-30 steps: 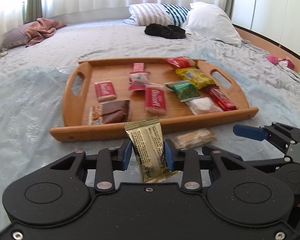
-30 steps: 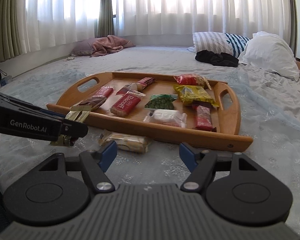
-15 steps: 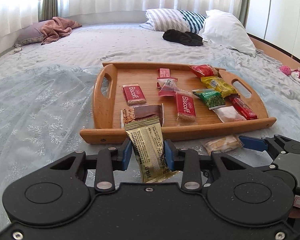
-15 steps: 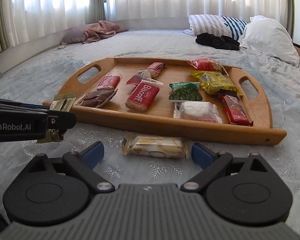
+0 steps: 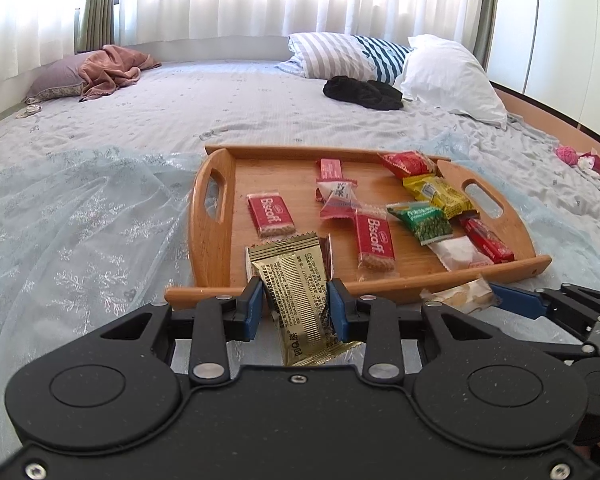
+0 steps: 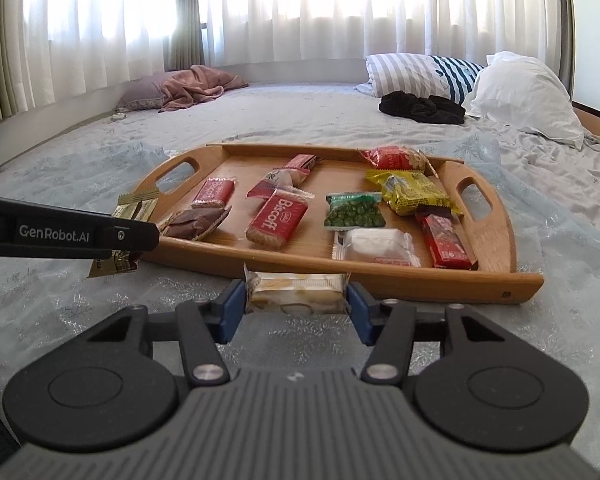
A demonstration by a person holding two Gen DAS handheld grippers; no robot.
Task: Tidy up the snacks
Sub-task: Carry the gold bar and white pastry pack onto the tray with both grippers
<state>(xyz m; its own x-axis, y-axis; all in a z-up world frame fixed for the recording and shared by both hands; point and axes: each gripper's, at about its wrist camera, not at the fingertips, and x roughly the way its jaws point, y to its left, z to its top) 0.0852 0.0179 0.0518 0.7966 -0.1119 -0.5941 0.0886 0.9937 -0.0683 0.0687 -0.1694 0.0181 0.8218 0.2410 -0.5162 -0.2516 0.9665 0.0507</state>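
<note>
We read "Biscoff" on two red packs (image 5: 270, 215) in the wooden tray (image 5: 211, 240). Our left gripper (image 5: 296, 308) pinches a gold packet (image 5: 300, 296); our right gripper (image 6: 296, 306), jaws just closing, clasps a clear-wrapped biscuit pack (image 6: 296, 292).

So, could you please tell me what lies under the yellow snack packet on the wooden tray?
The yellow snack packet overlaps a dark wrapper end above the red bar; anything else beneath is hidden.

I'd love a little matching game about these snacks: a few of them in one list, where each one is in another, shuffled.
Snacks:
1. gold packet
2. pale biscuit packet
3. green pea bag
4. white packet

Places:
A. on the tray, mid-row, beside the yellow bag
B. between the left gripper jaws
C. on the tray, near its front rim
D. between the right gripper jaws, in front of the tray

Pairs: 1-B, 2-D, 3-A, 4-C
</note>
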